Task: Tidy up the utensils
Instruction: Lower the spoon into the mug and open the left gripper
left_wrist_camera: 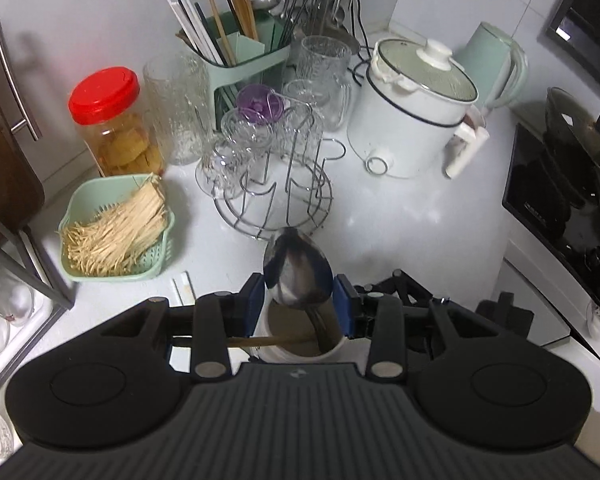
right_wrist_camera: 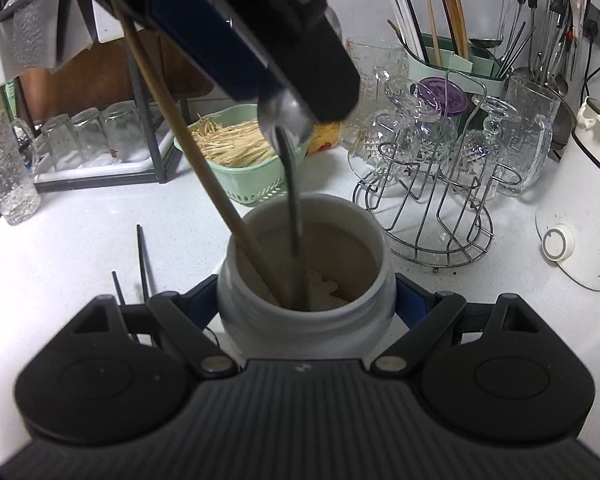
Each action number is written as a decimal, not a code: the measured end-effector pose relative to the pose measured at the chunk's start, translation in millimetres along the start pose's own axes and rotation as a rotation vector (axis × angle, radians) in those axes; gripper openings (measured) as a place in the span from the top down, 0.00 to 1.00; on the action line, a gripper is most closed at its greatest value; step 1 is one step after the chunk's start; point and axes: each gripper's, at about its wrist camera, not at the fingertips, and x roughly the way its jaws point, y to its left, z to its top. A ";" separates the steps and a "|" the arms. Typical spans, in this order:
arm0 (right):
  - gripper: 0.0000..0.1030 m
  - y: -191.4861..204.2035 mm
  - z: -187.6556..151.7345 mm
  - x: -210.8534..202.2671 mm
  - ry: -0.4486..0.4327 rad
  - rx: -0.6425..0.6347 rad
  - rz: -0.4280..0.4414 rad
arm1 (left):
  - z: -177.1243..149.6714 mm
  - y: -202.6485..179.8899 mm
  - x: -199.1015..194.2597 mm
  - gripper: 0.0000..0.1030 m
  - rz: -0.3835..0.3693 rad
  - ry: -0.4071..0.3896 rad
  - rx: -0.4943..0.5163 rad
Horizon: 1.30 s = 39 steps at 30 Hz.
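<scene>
The step in hand looks like dropping a shiny metal spoon (left_wrist_camera: 298, 276) into the white round ceramic jar (right_wrist_camera: 304, 312) that stands on the white tabletop (right_wrist_camera: 80, 248). The left hand-held gripper (left_wrist_camera: 299, 294) is clamped on the spoon's bowl, its blue pads pressing from either side, with the handle pointing down into the jar's mouth. The right hand-held gripper (right_wrist_camera: 305, 306) is clamped around the jar's body near its rim, its pads against both sides, steadying it.

A long wooden chopstick (right_wrist_camera: 204, 168) already leans in the jar, rising up and to the left, and something pale lies at the bottom; what it is cannot be made out.

To do this well, I would keep the jar held firm so it cannot tip or slide, and lower the spoon until its handle tip is close to the bottom before letting go, since a drop from height could knock the ceramic or jolt the leaning chopstick out. Aim the handle to the right of the chopstick so the two do not cross and jam. Release by parting the pads gently, then lift straight up, clear of the chopstick's upper end.

Two thin black chopsticks (right_wrist_camera: 142, 264) lie on the tabletop just left of the jar, probably next to be gathered.
</scene>
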 end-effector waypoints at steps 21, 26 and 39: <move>0.12 -5.9 5.5 2.3 0.015 -0.014 0.046 | -0.5 9.1 -53.5 0.47 0.009 -0.088 -0.165; 0.12 -8.4 6.7 2.1 0.011 0.008 0.056 | -10.2 11.6 -77.0 0.47 0.027 -0.136 -0.184; 0.00 -6.0 5.2 -8.1 -0.036 0.059 0.071 | -56.4 28.3 -124.9 0.45 0.084 -0.234 -0.235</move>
